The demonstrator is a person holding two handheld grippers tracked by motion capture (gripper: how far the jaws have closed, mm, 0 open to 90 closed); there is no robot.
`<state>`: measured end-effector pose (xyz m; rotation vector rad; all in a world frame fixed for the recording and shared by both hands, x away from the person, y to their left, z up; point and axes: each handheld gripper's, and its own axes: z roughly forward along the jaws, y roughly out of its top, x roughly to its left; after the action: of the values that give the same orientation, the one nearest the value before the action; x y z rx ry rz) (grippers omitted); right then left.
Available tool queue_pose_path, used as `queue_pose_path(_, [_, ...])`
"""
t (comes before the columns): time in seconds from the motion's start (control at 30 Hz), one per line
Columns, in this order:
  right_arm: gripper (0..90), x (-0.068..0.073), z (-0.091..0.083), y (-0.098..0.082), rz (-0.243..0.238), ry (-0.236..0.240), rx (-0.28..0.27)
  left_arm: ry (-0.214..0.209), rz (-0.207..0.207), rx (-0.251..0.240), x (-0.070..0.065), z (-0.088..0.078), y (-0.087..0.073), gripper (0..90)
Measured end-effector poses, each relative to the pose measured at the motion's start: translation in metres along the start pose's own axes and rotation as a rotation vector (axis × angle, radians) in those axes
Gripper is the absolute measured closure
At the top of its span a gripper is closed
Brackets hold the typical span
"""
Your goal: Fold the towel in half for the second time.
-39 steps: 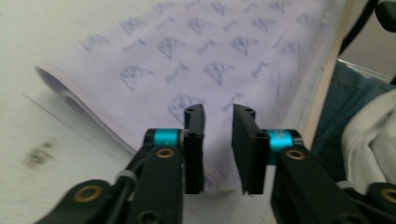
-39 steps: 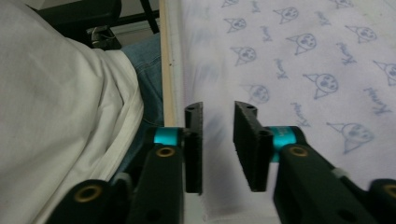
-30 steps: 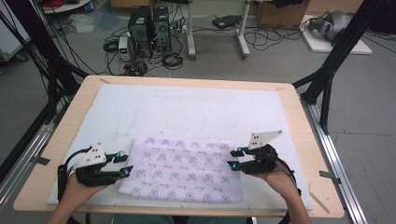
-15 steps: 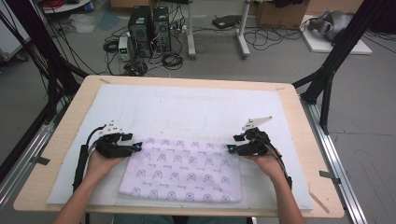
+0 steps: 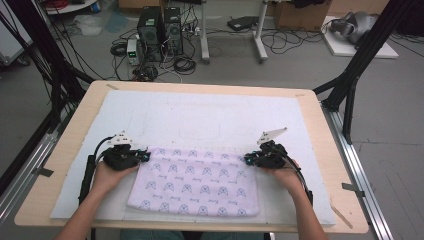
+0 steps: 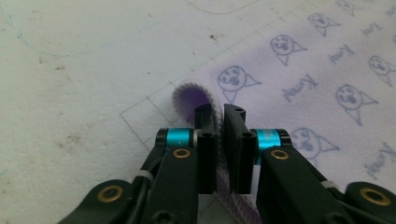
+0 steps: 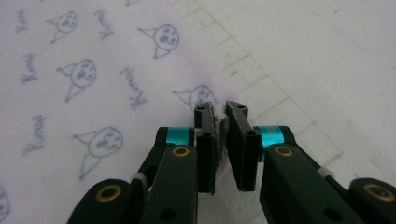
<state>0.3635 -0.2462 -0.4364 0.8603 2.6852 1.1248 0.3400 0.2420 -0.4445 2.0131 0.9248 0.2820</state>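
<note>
Now, left tool (image 6: 219,116) and right tool (image 7: 219,112) just clamped on cloth (image 5: 197,181) corners, "Kuromi"-like script

We see a pale wooden table (image 5: 320,130) carrying a white felt mat (image 5: 210,115); toward six o'clock on that mat lies a lilac printed cloth (image 5: 195,182), flat.

We see our left gripper (image 6: 219,112) and right gripper (image 7: 219,108) built alike: black jaws, a turquoise sleeve on each jaw arm, brass-coloured screws below those sleeves. Above the cloth (image 5: 195,182), each gripper carries a pale three-cornered plate, and a black cable trails back along each bare forearm.
</note>
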Motion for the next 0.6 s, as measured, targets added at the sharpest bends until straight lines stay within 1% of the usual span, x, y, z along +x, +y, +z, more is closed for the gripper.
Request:
queue_pose_path(0.03, [83.1,0.000,-0.001,0.000,-0.001,0.000,-0.007,-0.001,0.006,0.001,0.000,-0.001,0.000,85.6])
queue_pose_path(0.1, [83.5,-0.001,-0.003,0.001,0.001,-0.001,-0.022,0.003,0.002,-0.010,-0.001,-0.003,0.001,86.9])
queue_pose_path(0.2, [83.8,-0.001,-0.008,0.003,0.004,-0.006,-0.063,0.020,0.008,-0.040,-0.003,-0.007,0.003,87.2])
queue_pose_path(0.27, [83.9,-0.001,-0.011,0.007,-0.006,-0.016,-0.067,0.031,-0.008,-0.073,-0.002,-0.009,0.004,87.2])
queue_pose_path(0.3, [83.9,-0.001,-0.012,0.008,-0.009,-0.019,-0.070,0.040,-0.016,-0.076,-0.001,-0.010,0.006,87.3])
queue_pose_path(0.4, [84.0,-0.003,-0.014,0.017,-0.024,-0.040,-0.074,0.071,-0.015,-0.095,0.000,-0.011,0.014,87.3])
queue_pose_path(0.5, [85.0,-0.006,-0.017,0.027,-0.035,-0.066,-0.085,0.100,-0.003,-0.104,0.001,-0.010,0.025,87.2])
queue_pose_path(0.53, [85.0,-0.010,-0.019,0.032,-0.038,-0.084,-0.086,0.103,-0.003,-0.099,0.002,-0.010,0.027,87.3])
queue_pose_path(0.6, [85.1,-0.015,-0.022,0.037,-0.031,-0.093,-0.095,0.111,-0.006,-0.105,0.005,-0.010,0.032,87.3])
